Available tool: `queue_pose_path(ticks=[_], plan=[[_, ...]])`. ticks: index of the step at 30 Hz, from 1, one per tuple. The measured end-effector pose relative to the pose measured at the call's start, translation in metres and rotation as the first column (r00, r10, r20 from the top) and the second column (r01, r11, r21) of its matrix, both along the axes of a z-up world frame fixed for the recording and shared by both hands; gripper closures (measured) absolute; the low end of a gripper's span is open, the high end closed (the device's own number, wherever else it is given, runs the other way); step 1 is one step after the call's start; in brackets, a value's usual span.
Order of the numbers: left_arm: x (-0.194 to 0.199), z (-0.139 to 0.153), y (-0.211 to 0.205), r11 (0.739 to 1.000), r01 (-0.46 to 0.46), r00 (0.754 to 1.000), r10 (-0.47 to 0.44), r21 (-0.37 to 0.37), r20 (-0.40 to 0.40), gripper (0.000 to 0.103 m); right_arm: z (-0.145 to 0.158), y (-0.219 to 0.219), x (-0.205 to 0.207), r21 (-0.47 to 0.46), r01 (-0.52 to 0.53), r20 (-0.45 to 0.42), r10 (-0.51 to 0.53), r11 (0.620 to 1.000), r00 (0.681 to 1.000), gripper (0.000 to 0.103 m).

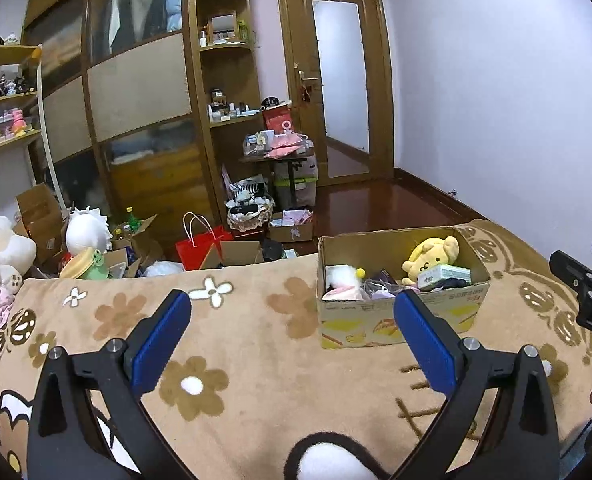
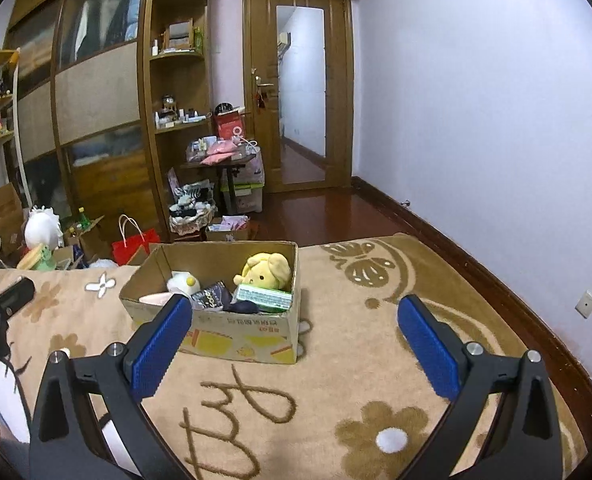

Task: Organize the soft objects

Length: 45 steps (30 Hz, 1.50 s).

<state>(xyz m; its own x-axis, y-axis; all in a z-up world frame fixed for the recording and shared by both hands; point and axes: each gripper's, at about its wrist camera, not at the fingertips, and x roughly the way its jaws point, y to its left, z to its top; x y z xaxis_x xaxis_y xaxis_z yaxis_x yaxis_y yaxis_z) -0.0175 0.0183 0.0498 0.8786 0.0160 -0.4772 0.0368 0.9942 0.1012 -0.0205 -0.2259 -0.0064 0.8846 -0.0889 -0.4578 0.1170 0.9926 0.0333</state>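
Cardboard box (image 1: 400, 312) sits on the bed blanket (image 1: 256, 344), already holding a yellow plush (image 1: 432, 258), an egg toy (image 2: 184, 282) and dark soft bits; we judge the sorting well underway. More plush (image 1: 86, 232) waits on the floor to the left, seen best from the left wrist. Left tool (image 1: 292, 340) and right tool (image 2: 296, 344) are both spread, holding nothing.

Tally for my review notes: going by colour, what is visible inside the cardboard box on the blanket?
Inside the cardboard box, as far as both views show:
Yellow: 1, plush toy
White: 1, plush with yellow spot
Green: 1, packet
Pink: 1, soft item
Dark: 2, printed pouch, black item
Total: 6; anything underneath is hidden.
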Motion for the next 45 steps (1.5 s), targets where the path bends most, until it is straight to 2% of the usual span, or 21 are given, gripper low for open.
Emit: queue_pose_path(ticks=[13, 17, 21, 45], plan=[[0.015, -0.014, -0.008, 0.999, 0.042, 0.998, -0.041, 0.004, -0.054, 0.002, -0.021, -0.009, 0.01, -0.005, 0.009, -0.037, -0.009, 1.0, 0.999, 0.0], [0.018, -0.017, -0.014, 0.998, 0.051, 0.997, -0.049, 0.033, -0.053, 0.002, -0.026, -0.01, 0.014, -0.001, 0.01, -0.05, -0.01, 1.0, 0.999, 0.0], [0.019, -0.019, -0.016, 0.998, 0.058, 0.997, -0.056, 0.031, -0.061, 0.002, -0.031, -0.008, 0.016, 0.002, 0.007, -0.06, -0.007, 1.0, 0.998, 0.0], [0.02, -0.024, -0.019, 0.997, 0.072, 0.994, -0.069, 0.032, -0.086, 0.002, -0.03, -0.008, 0.015, -0.003, 0.014, -0.042, -0.015, 1.0, 0.999, 0.0]])
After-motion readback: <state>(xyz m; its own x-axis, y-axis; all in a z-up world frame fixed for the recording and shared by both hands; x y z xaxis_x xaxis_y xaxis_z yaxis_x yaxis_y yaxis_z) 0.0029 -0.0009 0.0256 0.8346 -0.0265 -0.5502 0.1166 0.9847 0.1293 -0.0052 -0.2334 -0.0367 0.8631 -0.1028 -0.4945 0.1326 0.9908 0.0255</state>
